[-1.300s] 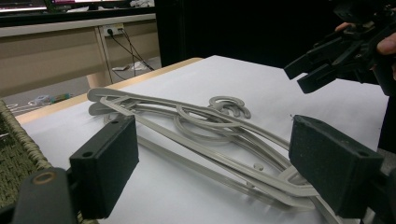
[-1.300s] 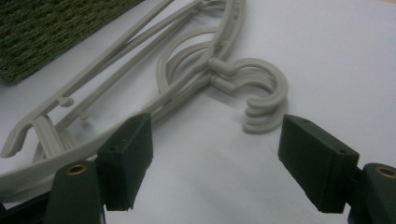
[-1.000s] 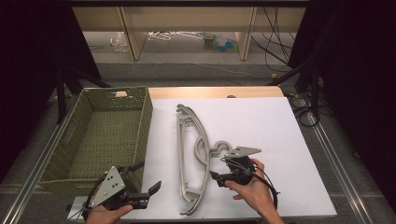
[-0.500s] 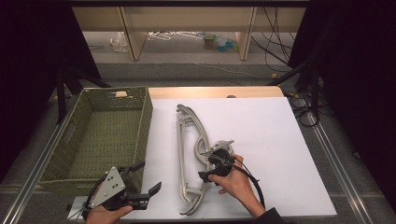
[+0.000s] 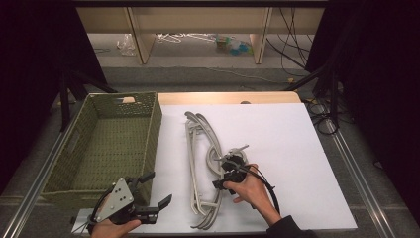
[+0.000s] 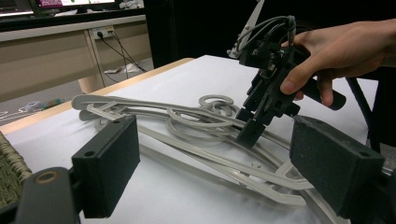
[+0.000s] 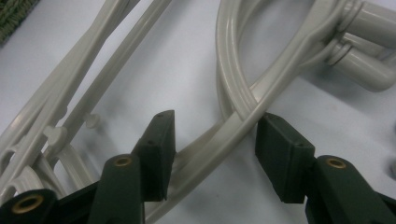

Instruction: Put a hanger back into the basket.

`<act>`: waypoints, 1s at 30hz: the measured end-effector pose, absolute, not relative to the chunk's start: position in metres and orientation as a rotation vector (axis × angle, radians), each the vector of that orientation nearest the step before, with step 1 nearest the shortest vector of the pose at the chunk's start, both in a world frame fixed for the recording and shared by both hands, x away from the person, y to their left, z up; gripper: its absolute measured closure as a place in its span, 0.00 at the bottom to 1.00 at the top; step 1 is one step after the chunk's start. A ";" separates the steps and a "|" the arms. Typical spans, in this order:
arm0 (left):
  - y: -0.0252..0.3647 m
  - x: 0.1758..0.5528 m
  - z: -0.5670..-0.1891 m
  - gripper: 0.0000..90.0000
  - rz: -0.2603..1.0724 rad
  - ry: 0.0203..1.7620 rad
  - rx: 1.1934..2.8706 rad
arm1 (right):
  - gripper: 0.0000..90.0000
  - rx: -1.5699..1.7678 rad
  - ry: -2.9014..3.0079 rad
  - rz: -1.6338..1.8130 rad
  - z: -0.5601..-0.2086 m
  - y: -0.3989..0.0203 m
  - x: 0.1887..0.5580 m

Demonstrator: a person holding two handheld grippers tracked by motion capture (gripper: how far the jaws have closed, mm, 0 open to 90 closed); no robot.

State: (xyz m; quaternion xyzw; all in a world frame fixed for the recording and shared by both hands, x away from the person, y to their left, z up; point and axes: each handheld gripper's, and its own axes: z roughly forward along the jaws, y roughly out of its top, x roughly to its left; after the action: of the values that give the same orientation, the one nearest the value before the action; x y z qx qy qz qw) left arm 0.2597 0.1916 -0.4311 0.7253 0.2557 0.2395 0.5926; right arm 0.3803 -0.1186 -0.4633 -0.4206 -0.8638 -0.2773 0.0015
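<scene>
Woven green, the basket (image 5: 106, 148) sat at the left of the tabletop (image 5: 297, 148), beside the white sheet that covered most of the top; its near wall was partly hidden by the left tool (image 5: 148, 191) in the high view. That tool was held low at the near-left corner, over the sheet's edge, with its grey plate facing up and its two black jaws spread wide with nothing between them. In the left gripper view, those jaws rose from the bottom corners of the picture, and a strip of the basket's weave showed at the left edge.

Toward the middle lay the pale grey plastic hangers (image 5: 203, 168), stacked and overlapping, running from far to near along the sheet. How many were in the pile was hard to tell, since their arms and hooks crossed each other. Their near ends curved close to the sheet's front edge.

Right of the pile, the right hand (image 5: 250, 191) gripped the right tool (image 5: 221, 177), which was tipped down onto the hangers. In the right gripper view (image 7: 215, 154) its jaws stood partly open on either side of a curved hanger bar, and the left pad seemed to touch it while the right pad was just beside it. The hook ends were cut off at the upper right there. The sleeve left the picture at the bottom in the high view.
</scene>
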 end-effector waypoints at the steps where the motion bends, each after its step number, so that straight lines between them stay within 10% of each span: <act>1: 0.192 0.260 -0.431 0.18 0.559 0.592 1.688 | 0.55 -1.322 -2.707 -0.868 -0.463 -0.120 0.381; 30: 0.190 0.259 -0.432 0.18 0.555 0.585 1.705 | 0.87 -1.327 -2.705 -0.938 -0.451 -0.149 0.394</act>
State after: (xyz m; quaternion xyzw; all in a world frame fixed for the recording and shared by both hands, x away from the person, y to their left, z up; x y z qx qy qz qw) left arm 0.2591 0.1897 -0.4316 0.7316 0.2511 0.2380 0.5874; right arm 0.3943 -0.1494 -0.4508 -0.4207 -0.8571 -0.2972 -0.0070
